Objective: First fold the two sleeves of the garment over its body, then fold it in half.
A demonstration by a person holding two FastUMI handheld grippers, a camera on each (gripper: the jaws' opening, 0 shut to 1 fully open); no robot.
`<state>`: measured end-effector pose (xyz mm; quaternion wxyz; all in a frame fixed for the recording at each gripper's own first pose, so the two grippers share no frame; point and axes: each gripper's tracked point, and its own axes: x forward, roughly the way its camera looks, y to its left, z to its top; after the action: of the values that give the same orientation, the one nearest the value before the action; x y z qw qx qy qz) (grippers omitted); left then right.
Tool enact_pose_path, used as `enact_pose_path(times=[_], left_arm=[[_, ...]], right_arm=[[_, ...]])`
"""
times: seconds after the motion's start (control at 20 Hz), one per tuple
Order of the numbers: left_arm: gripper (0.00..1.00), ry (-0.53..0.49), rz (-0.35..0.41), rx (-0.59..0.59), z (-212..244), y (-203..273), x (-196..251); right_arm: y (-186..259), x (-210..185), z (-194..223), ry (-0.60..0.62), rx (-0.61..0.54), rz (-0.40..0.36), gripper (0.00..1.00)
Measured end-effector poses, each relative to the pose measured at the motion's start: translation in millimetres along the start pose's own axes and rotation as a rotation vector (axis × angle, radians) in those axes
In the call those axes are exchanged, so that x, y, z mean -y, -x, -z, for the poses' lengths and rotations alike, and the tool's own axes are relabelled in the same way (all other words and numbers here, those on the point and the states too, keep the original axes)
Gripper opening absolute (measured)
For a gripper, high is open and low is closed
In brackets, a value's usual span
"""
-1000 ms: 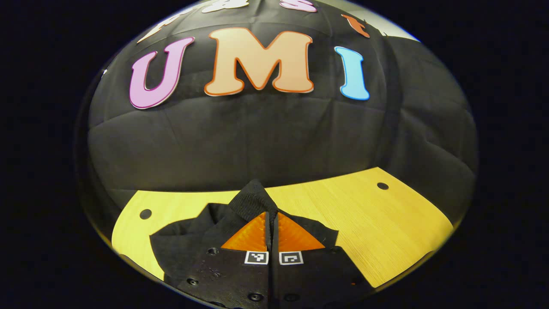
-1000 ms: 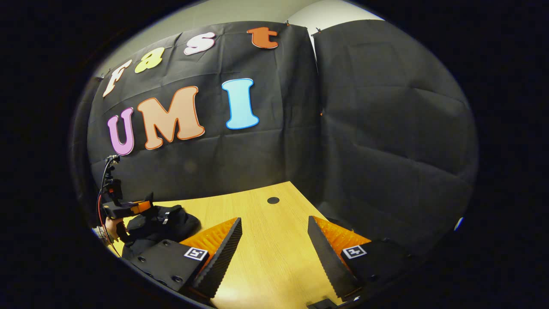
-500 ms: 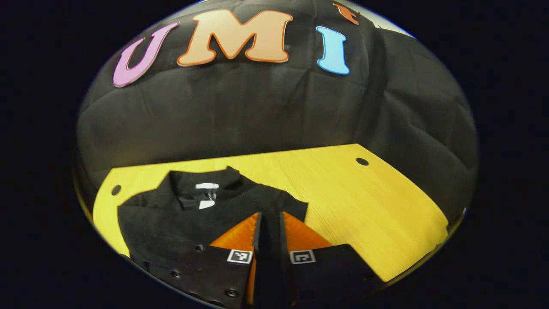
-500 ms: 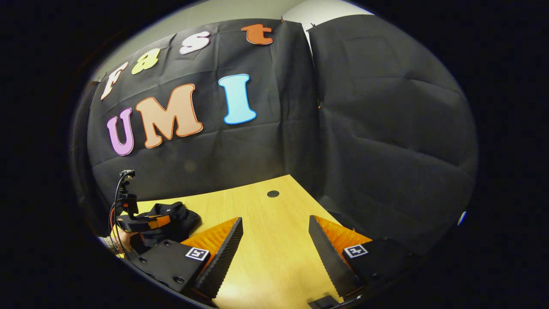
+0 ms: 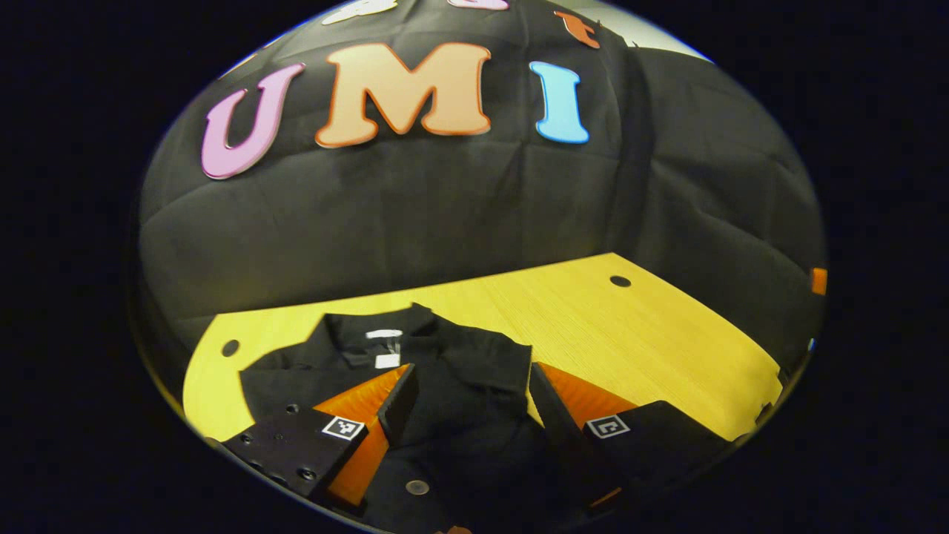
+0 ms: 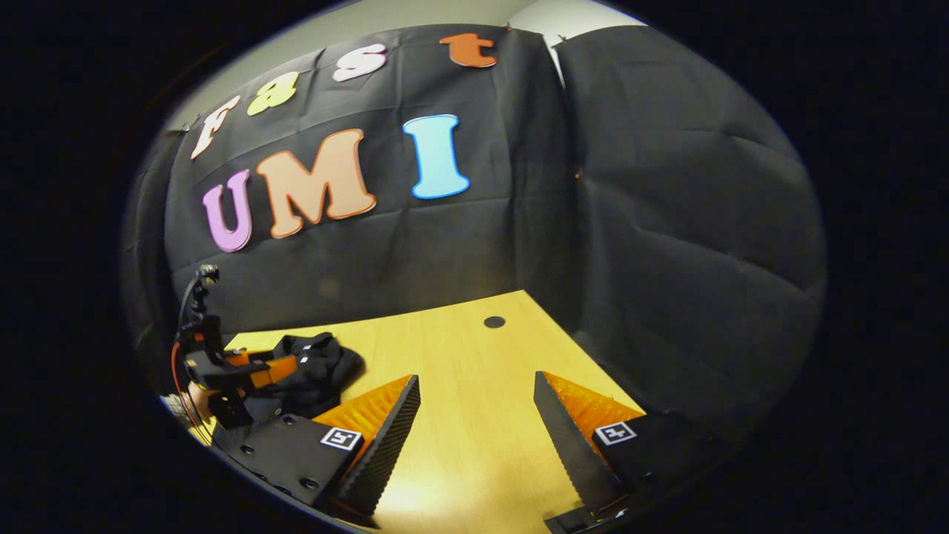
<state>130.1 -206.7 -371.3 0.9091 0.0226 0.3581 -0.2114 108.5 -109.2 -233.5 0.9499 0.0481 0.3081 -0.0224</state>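
Left gripper point(image 5: 467, 404) fingers spread wide over the black garment point(image 5: 445, 356), gripping nothing. Right gripper point(image 6: 474, 423) also wide open above bare table point(image 6: 460, 356). Garment looks folded into a compact stack at the table's left; folding looks about finished.

ahead of the right gripper point(image 6: 474, 415), between its spread fingers, bare wooden table point(image 6: 474, 356) is seen as far as the black cloth wall point(image 6: 667, 222), which closes off the front and right. to its left, the way is blocked by the folded black garment point(image 6: 319, 367) and the left gripper point(image 6: 259, 367) over it.
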Motion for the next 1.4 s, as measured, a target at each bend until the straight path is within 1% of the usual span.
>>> enact_pose_path(times=[0.1, 0.15, 0.2, 0.25, 0.3, 0.35, 0.4, 0.45, 0.5, 0.55, 0.6, 0.65, 0.75, 0.8, 0.85, 0.9, 1.0, 1.05, 1.15, 1.2, 1.25, 1.3, 1.35, 1.4], left_arm=[[0.93, 0.025, -0.052, 0.051, -9.7, 36.5, -29.0], [0.92, 0.038, -0.080, 0.068, -7.4, 56.5, -44.3], [0.92, 0.037, -0.106, 0.070, -2.3, 73.3, -58.8], [0.92, 0.028, -0.141, 0.059, 9.1, 92.8, -76.5], [0.92, 0.015, -0.177, 0.033, 24.7, 111.4, -93.9], [0.92, 0.006, -0.205, 0.003, 43.4, 131.4, -107.8], [0.92, 0.003, -0.225, -0.021, 59.8, 151.3, -118.4], [0.92, 0.010, -0.237, -0.046, 76.2, 170.8, -123.7], [0.92, 0.020, -0.244, -0.070, 93.4, 190.7, -128.1], [0.92, 0.029, -0.246, -0.092, 110.8, 209.9, -130.9], [0.92, 0.038, -0.249, -0.110, 127.2, 226.9, -133.1], [0.92, 0.051, -0.245, -0.129, 144.0, 241.1, -134.0], [0.92, 0.063, -0.236, -0.186, 179.9, 266.0, -135.2], [0.92, 0.062, -0.237, -0.210, 195.2, 275.6, -137.4], [0.92, 0.069, -0.242, -0.235, 208.2, 285.0, -139.5], [0.92, 0.083, -0.250, -0.267, 221.9, 293.2, -141.5], [0.93, 0.124, -0.250, -0.312, 244.3, 305.6, -141.2], [0.93, 0.136, -0.251, -0.328, 252.6, 309.8, -140.2], [0.93, 0.140, -0.255, -0.353, 265.1, 313.1, -141.0], [0.93, 0.138, -0.255, -0.360, 268.9, 313.6, -140.5], [0.93, 0.138, -0.255, -0.370, 275.5, 315.1, -139.1], [0.93, 0.137, -0.261, -0.388, 284.3, 315.7, -138.8], [0.93, 0.147, -0.262, -0.425, 295.4, 318.0, -137.4], [0.94, 0.148, -0.275, -0.377, 289.7, 316.5, -140.0]], right_arm=[[1.2, -27.3, 18.7, 0.039, -0.041, -0.051, 0.98], [4.3, -47.0, 31.1, 0.053, -0.071, -0.093, 0.98], [8.2, -65.9, 39.9, 0.063, -0.089, -0.127, 0.95], [14.0, -87.2, 51.3, 0.072, -0.106, -0.167, 0.98], [18.7, -108.6, 62.9, 0.085, -0.121, -0.203, 0.98], [24.4, -128.3, 76.9, 0.103, -0.140, -0.231, 0.95], [31.1, -143.0, 93.8, 0.129, -0.161, -0.244, 0.98], [39.1, -155.8, 110.4, 0.159, -0.185, -0.247, 0.98], [46.9, -166.7, 124.4, 0.177, -0.202, -0.253, 0.94], [56.9, -178.4, 138.5, 0.193, -0.221, -0.260, 0.98], [66.0, -186.4, 153.0, 0.210, -0.239, -0.266, 0.94], [73.4, -192.2, 166.9, 0.230, -0.254, -0.262, 0.98], [83.4, -195.6, 199.5, 0.265, -0.306, -0.245, 0.98], [88.7, -195.1, 216.9, 0.273, -0.341, -0.234, 0.94], [93.8, -195.4, 232.5, 0.278, -0.373, -0.224, 0.94], [94.5, -195.6, 244.8, 0.281, -0.401, -0.215, 0.99], [99.6, -192.8, 266.7, 0.277, -0.431, -0.188, 0.99], [99.4, -192.7, 276.0, 0.269, -0.446, -0.180, 0.95], [94.2, -191.6, 288.7, 0.267, -0.460, -0.169, 0.95], [90.1, -188.0, 291.4, 0.277, -0.462, -0.157, 0.99], [86.9, -183.7, 295.7, 0.290, -0.480, -0.142, 0.95], [84.0, -183.6, 298.5, 0.300, -0.491, -0.127, 0.99], [80.0, -183.1, 299.7, 0.306, -0.496, -0.121, 0.95], [76.9, -182.1, 302.8, 0.310, -0.508, -0.118, 0.95]])
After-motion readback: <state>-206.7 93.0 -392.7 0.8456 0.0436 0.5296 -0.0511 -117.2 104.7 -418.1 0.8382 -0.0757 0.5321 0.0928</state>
